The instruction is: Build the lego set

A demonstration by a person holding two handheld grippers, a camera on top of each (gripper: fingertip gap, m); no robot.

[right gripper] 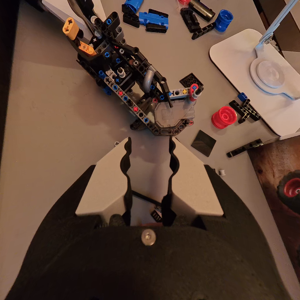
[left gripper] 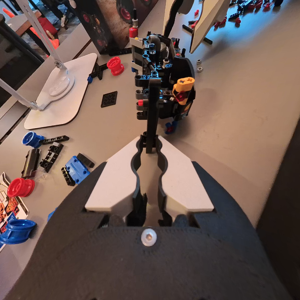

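Note:
The half-built black Lego chassis (left gripper: 164,78) stands on the grey table, with blue pins, grey beams and an orange connector (left gripper: 183,87). My left gripper (left gripper: 150,141) is shut on a long black beam (left gripper: 152,113) that reaches forward to the chassis's near end. In the right wrist view the chassis (right gripper: 129,78) lies just ahead of my right gripper (right gripper: 149,141), which is open and empty, its fingertips close to the dark frame around a grey block (right gripper: 173,113). The right gripper's white fingers (left gripper: 204,22) also show beyond the chassis in the left wrist view.
Loose parts lie left of the chassis: red wheel hubs (left gripper: 115,65) (left gripper: 21,187), blue hubs (left gripper: 31,139), a blue block (left gripper: 77,168), black beams, a black plate (left gripper: 109,99). A white lamp base (left gripper: 60,92), the set's box (left gripper: 103,24), a sticker sheet (left gripper: 11,209), small red parts far right. My right fingertips sit around 15 centimeters from my left ones. The blue block (left gripper: 77,168) sits 12 centimeters or so from the ends of my left fingers. It turns up in the right wrist view (right gripper: 154,18) as well.

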